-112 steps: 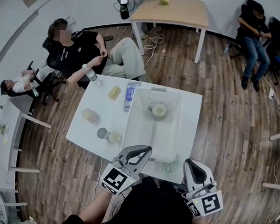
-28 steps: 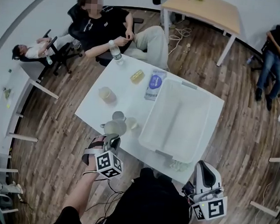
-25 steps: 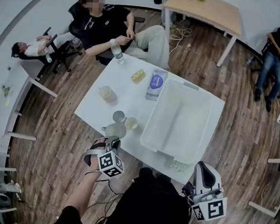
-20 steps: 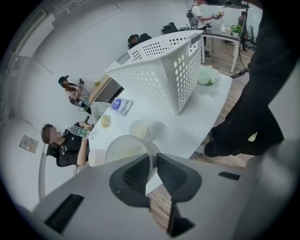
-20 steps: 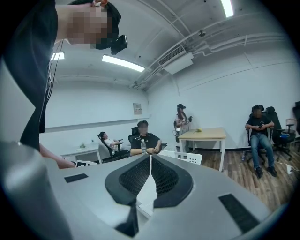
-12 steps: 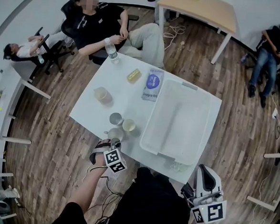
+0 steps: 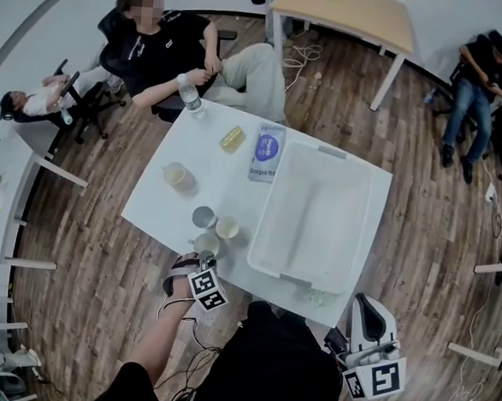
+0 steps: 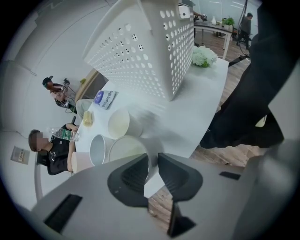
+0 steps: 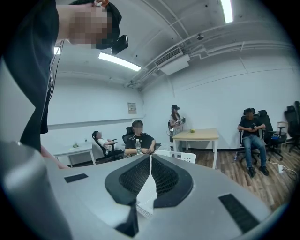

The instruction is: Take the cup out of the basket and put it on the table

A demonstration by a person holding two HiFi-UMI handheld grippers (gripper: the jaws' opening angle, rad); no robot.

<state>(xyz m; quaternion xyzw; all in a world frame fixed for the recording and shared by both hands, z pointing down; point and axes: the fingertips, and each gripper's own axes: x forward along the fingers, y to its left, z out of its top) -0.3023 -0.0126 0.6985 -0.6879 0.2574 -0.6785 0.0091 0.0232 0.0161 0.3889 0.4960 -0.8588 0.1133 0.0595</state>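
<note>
The pale cup [image 7: 205,244] stands upright on the white table [image 7: 222,180], close to its near edge and touching distance from two other cups. My left gripper [image 7: 198,258] is right behind it. In the left gripper view the cup [image 8: 125,149] sits just ahead, with its near wall in the gap of my left gripper [image 8: 153,161]; the jaws are opening and the pads stand off the wall. The white perforated basket [image 7: 272,201] on the table's right side is empty; it also fills the top of the left gripper view [image 8: 140,51]. My right gripper [image 7: 365,304] hangs shut below the table, pointing into the room [image 9: 150,159].
A grey cup [image 7: 203,217] and a cream cup [image 7: 228,228] stand beside the pale one. Further back are another cup [image 7: 176,175], a yellow item [image 7: 231,138], a blue packet [image 7: 265,153] and a bottle [image 7: 190,97]. A seated person [image 7: 159,43] is at the far edge.
The cup, in the basket earlier, came down from the air onto the table by the two other cups. The left gripper drew in toward the table edge.
</note>
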